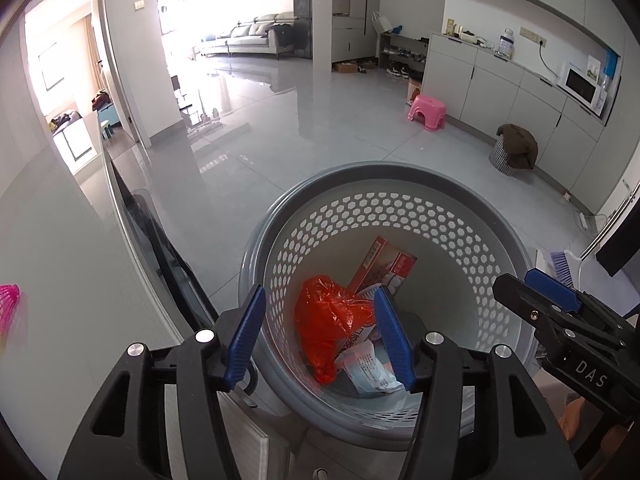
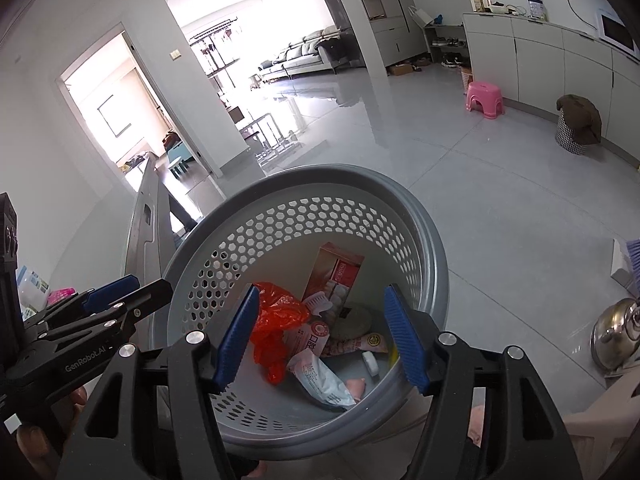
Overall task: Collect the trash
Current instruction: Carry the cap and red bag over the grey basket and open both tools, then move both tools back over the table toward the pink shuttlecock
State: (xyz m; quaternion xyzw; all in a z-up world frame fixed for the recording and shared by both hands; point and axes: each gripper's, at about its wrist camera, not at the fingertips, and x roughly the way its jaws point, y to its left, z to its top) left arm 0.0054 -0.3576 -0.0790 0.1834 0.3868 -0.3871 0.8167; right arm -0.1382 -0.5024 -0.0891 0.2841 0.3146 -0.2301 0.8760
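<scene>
On the far left of the left wrist view, a pink net thing (image 1: 9, 304) sits at the edge of the white worktop (image 1: 80, 280). Next comes the left gripper (image 1: 322, 334), held just over the grey bin (image 1: 372, 172). Its blue jaws are spread apart and nothing is pinched between them. It hangs there, I think, so that trash can drop straight down into the bin.

The trash is at the bottom of the bin. A red plastic bag (image 1: 328, 328) lies on the left side. A red and white box (image 1: 382, 266) leans up against the holey wall behind it. A pale blue and white packet (image 1: 370, 372) lies flat beside the bag.

Going right, the right gripper (image 2: 322, 338) also points down into the bin. Its jaws are spread wide too, with nothing held. In its view there is also a small white tube (image 2: 370, 363) and a pink scrap (image 2: 356, 386) on the bin floor.

Far right, a shiny kettle (image 2: 616, 330) stands on the floor. A pink stool (image 2: 484, 100) stands further back.
</scene>
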